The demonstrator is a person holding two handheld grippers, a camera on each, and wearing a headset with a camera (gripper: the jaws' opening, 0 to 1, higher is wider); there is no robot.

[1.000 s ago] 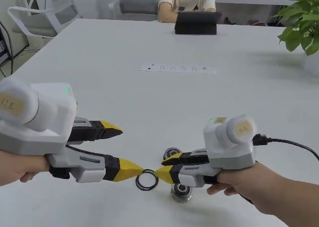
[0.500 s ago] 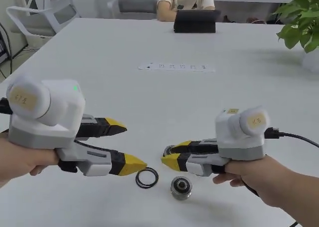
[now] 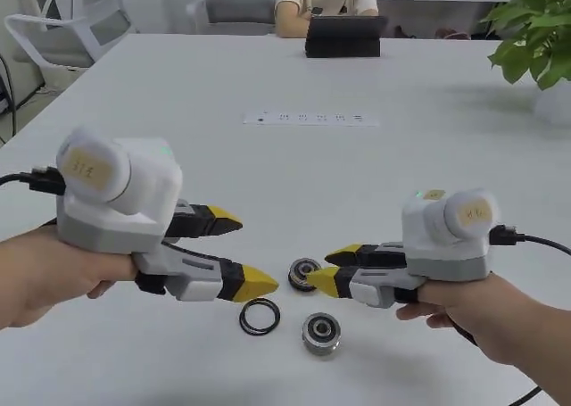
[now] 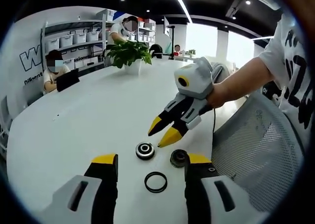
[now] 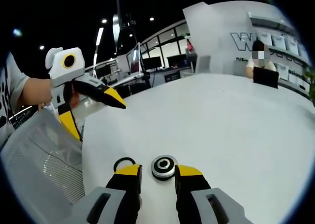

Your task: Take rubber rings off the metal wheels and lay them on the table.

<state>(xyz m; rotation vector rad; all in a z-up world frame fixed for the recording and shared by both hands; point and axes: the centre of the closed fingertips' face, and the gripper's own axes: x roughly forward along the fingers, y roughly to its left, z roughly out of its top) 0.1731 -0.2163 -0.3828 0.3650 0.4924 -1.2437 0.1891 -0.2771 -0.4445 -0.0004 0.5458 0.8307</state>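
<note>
A loose black rubber ring (image 3: 260, 316) (image 4: 155, 181) lies flat on the white table (image 3: 294, 174). Two small metal wheels rest near it: one (image 3: 304, 273) (image 4: 145, 150) (image 5: 164, 167) just ahead of my right gripper's tips, the other (image 3: 320, 331) (image 4: 179, 157) nearer the table's front. My left gripper (image 3: 243, 250) (image 4: 151, 160) hovers open above and left of the ring, holding nothing. From the right, my right gripper (image 3: 328, 265) (image 5: 159, 171) points at the first wheel, jaws slightly open and empty. The ring (image 5: 124, 162) shows left of its jaws.
A white power strip (image 3: 308, 118) lies mid-table. At the far end a person sits behind a dark tablet (image 3: 342, 37). A potted plant (image 3: 535, 31) stands far right, and an office chair (image 3: 53, 40) far left. A cable (image 3: 535, 241) trails from the right gripper.
Both grippers' tips met at the ring a second ago. They have since drawn apart and lifted, and the ring stays flat on the table. The head camera shifted slightly.
</note>
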